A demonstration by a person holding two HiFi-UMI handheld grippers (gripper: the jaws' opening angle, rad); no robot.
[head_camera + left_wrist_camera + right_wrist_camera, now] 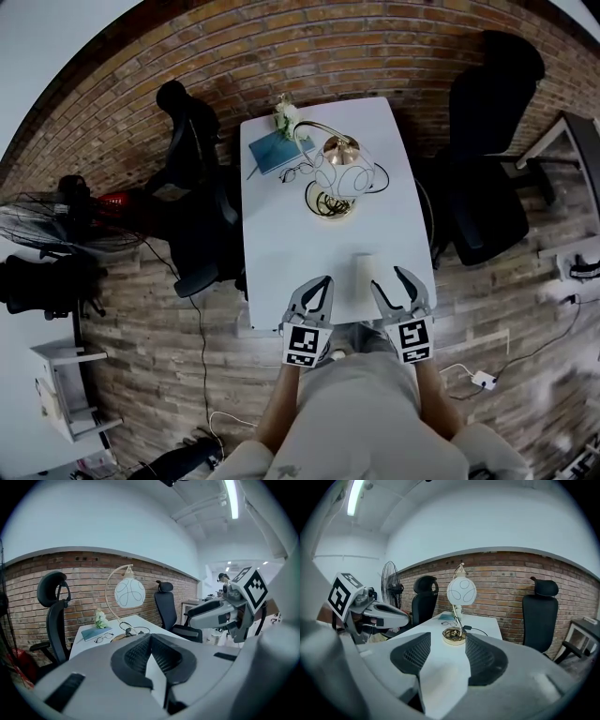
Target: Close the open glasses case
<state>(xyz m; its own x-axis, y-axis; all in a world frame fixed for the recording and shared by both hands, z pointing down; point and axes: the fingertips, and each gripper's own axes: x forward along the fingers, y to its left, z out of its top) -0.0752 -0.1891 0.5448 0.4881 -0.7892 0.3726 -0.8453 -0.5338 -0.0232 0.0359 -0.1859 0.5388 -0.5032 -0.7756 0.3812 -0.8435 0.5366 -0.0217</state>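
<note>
- Left tongs (323, 283): clenched, tips together, holding nothing.
- Right tongs (388, 278): released, nothing between them.
- Position: both hover at the table's (281, 244) near edge.
- Between them: a pale oblong, likely your glasses case (364, 269).
- Step, as I judge it: tongs stand beside the case. If its lid is up, press it down squarely.
- Hard to make out: lid up or down, white on white.
</note>
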